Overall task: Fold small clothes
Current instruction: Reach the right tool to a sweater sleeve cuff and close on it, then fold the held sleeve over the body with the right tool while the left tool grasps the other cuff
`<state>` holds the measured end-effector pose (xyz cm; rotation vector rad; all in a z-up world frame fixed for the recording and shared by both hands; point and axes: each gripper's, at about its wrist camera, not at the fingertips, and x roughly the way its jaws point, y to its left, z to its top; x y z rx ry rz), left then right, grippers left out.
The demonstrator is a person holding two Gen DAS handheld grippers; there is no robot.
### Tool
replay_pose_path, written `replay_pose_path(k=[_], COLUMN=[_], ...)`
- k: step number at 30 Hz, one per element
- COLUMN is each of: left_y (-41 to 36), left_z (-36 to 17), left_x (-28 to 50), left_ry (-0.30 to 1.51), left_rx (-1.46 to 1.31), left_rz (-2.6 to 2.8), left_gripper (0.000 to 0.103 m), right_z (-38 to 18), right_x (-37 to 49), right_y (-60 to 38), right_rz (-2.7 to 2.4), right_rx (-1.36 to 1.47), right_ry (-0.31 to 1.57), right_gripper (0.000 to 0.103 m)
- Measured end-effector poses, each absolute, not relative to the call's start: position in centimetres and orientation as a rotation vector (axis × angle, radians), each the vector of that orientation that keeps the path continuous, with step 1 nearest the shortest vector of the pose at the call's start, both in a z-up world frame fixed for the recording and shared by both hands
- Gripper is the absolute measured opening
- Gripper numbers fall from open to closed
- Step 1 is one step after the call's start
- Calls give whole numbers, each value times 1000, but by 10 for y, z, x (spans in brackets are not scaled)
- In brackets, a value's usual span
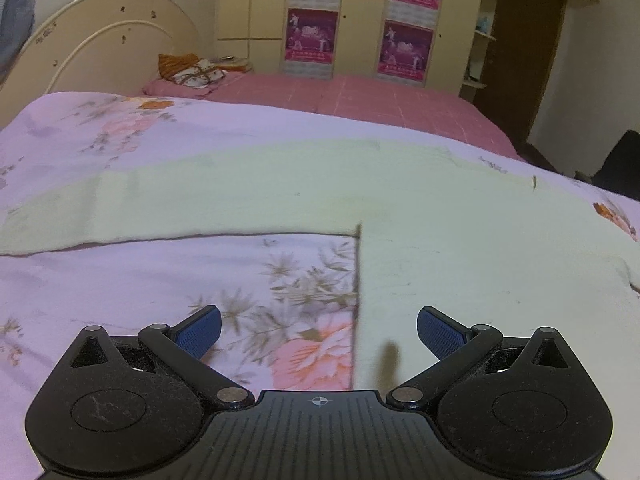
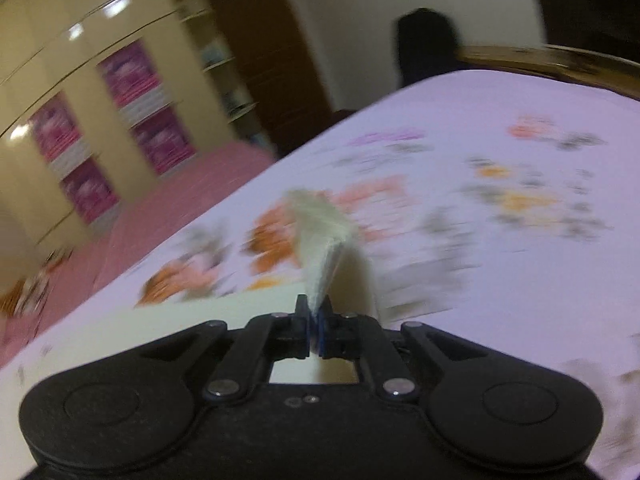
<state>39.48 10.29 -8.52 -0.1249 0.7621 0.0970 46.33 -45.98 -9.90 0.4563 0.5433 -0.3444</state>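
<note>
A pale yellow-green garment lies flat on the lilac floral bedsheet, with one straight edge running down toward my left gripper. My left gripper is open and empty, hovering low over that edge, one blue pad above the sheet and the other above the cloth. In the blurred right wrist view, my right gripper is shut on a lifted corner of the garment, which stands up in a fold above the sheet.
A pink checked mattress with a patterned pillow lies beyond the sheet. A cream headboard stands far left, a wardrobe with magenta posters behind, and a dark doorway at right.
</note>
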Motion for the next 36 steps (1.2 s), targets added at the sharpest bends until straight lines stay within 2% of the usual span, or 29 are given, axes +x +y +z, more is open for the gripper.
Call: replay_pose_path(k=[14,25,29,31,32,33,34,36], left_y=[119,109,88,72,64,55,46,28], left_z=[-81,-72,-70,-69,-70,-71,-74,-80], left_x=[390,415,435,447,453,461,470,487], left_ry=[736,703,695,691,692,699,720,748], left_rx=[-136,-184,-218,-229,-232,-235,-240,-280], left_rz=[116,44,-34,-85,-114,-145,-172,-233], left_gripper=[103,103,102,102,95,82,62,62], right_z=[-90,-108,-107,-102,-101,-100,-97,-95], right_x=[523,541,538,529,520,516,509,493], right_y=[-251,-186,-183,-187,-191,-197,-206,-224], right_rz=[79,183,225,227,222,211,203,183], right_rx=[183,110,73,68,77,91,114,165], right_ry=[615,675,653,635,620,612,607,598], right_gripper=[5,6,22,23,23,23,23,24])
